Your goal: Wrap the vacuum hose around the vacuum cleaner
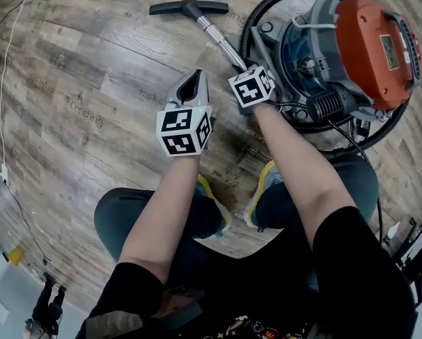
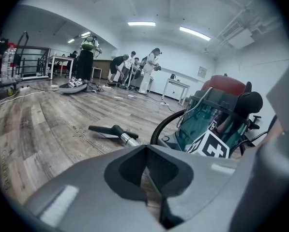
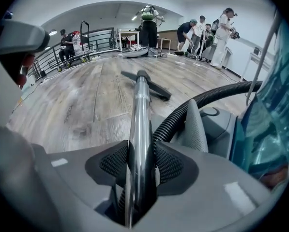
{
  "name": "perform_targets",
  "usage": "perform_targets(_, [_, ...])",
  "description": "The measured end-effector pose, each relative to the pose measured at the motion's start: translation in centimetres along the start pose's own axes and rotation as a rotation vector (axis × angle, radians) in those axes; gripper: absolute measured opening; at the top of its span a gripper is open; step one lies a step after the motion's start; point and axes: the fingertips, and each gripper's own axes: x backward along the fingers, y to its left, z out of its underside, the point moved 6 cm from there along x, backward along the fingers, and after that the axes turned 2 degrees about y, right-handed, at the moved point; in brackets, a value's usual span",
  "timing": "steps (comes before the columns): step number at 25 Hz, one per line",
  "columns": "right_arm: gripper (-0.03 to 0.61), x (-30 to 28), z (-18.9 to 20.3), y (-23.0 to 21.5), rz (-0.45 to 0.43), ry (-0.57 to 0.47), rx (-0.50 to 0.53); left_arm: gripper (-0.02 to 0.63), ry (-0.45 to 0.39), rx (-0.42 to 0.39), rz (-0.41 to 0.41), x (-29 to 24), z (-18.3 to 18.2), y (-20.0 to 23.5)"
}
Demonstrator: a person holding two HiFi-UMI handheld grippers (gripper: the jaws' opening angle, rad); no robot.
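Observation:
The vacuum cleaner (image 1: pixel 366 41), orange on top with a clear teal drum (image 2: pixel 217 115), stands on the wood floor at the upper right. Its black hose (image 1: pixel 267 6) curls around its far side and joins a metal wand (image 1: pixel 214 34), which ends in a black floor nozzle (image 1: pixel 189 7). My right gripper (image 1: pixel 242 69) is shut on the wand (image 3: pixel 140 120) close to the hose (image 3: pixel 207 100), right beside the vacuum's base. My left gripper (image 1: pixel 193 83) hovers just left of it, shut, with nothing between its fingers. In the left gripper view the nozzle (image 2: pixel 108 129) lies ahead of that left gripper (image 2: pixel 145 151).
The person's legs and yellow-trimmed shoes (image 1: pixel 214 207) stand just behind the grippers. A black power cord (image 1: pixel 352 143) trails from the vacuum's near side. White cables (image 1: pixel 2 83) run along the floor at the far left. People, tables and a railing (image 3: pixel 86 42) are far across the room.

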Motion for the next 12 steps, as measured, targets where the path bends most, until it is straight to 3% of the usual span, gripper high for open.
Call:
perform_targets(6, [0.174,2.2,-1.0,0.1,0.006,-0.052,0.009,0.000,0.013,-0.008,0.021,-0.7,-0.3,-0.8])
perform_targets(12, [0.111,9.6,-1.4,2.4,-0.053,-0.072,0.000,0.002,0.058,0.012,-0.007,2.8,-2.7,-2.0])
